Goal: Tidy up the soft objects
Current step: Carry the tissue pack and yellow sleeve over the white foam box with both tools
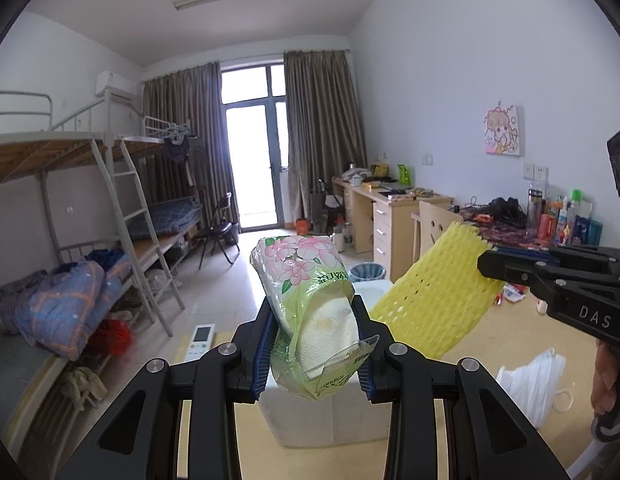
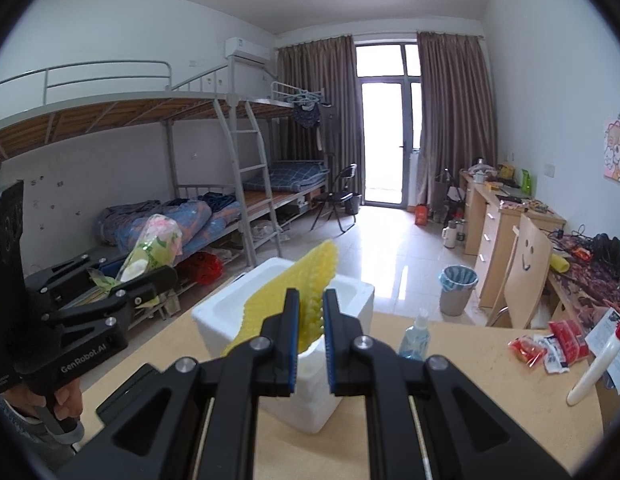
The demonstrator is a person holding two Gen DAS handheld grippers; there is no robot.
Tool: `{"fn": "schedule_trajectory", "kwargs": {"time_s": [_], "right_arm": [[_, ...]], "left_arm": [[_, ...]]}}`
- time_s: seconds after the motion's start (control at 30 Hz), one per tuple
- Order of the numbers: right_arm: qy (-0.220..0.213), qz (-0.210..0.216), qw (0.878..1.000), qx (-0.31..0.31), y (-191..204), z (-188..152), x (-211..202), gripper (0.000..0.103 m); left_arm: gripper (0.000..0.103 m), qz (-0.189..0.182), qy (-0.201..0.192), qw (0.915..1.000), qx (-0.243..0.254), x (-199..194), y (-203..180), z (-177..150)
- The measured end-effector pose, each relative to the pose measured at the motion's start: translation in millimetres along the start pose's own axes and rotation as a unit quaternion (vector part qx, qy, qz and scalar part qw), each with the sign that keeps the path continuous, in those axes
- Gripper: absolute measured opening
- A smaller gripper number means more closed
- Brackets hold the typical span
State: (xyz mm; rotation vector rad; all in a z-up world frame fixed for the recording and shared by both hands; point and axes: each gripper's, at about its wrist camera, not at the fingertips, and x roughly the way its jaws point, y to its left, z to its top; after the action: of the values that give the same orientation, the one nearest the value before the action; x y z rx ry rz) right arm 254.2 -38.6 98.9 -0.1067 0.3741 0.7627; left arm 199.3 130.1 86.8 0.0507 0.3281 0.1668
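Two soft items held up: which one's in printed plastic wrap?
The tissue pack in the left gripper; the right gripper holds bare yellow foam netting.

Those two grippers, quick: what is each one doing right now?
Left gripper: closed on the tissue pack.
Right gripper: closed on the yellow foam net.

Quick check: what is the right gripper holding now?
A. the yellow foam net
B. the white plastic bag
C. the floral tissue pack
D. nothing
A: the right gripper is shut on the yellow foam net, held above the white foam box.
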Motion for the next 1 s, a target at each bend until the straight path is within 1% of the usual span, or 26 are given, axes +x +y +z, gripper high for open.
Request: {"fn": "schedule_trajectory", "kwargs": {"time_s": [0.17, 0.3, 0.43, 0.53, 0.6, 0.73, 0.83, 0.87, 0.93, 1.0], "right_arm": [[0.001, 0.002, 1.0, 0.006, -2.7, 8.1, 12.8, 0.014], [-0.003, -0.004, 1.0, 0.015, -6.3, 17.2, 23.5, 0.014], [-0.001, -0.009, 1.0, 0.021, -6.4, 20.1, 39.7, 0.014], [0.006, -0.006, 1.0, 0.026, -6.0, 16.1, 52.2, 0.014], [0.012, -0.007, 1.0, 0.027, -6.3, 14.2, 57.2, 0.014], [0.015, -0.007, 0.999, 0.033, -10.1, 13.0, 60.5, 0.014], [0.015, -0.009, 0.999, 0.037, -11.0, 18.4, 64.2, 0.014], [0.017, -0.01, 0.999, 0.036, -10.6, 18.4, 63.8, 0.014], [0.017, -0.017, 0.999, 0.034, -11.5, 20.1, 60.7, 0.014], [0.013, -0.031, 0.999, 0.034, -14.7, 23.0, 55.8, 0.014]], "left_arm": [[0.037, -0.009, 0.003, 1.0, -0.002, 22.5, 4.6, 7.5], [0.037, -0.011, 0.006, 0.9999, -0.004, 37.6, 7.2, 13.9], [0.037, -0.005, 0.017, 0.9998, -0.005, 55.5, 7.7, 13.1], [0.037, -0.009, 0.021, 0.9997, -0.009, 63.1, 9.4, 7.7], [0.037, -0.006, 0.026, 0.9996, -0.01, 68.0, 11.0, 9.5], [0.037, -0.002, 0.022, 0.9997, -0.013, 66.2, 16.0, 12.3], [0.037, -0.011, 0.023, 0.9994, -0.024, 70.9, 13.1, 13.5], [0.037, -0.021, 0.026, 0.9991, -0.025, 73.3, 9.0, 12.7], [0.037, -0.041, 0.026, 0.9987, -0.018, 78.0, 0.2, 12.0], [0.037, -0.049, 0.025, 0.9984, -0.01, 80.9, -5.9, 11.2]]}}
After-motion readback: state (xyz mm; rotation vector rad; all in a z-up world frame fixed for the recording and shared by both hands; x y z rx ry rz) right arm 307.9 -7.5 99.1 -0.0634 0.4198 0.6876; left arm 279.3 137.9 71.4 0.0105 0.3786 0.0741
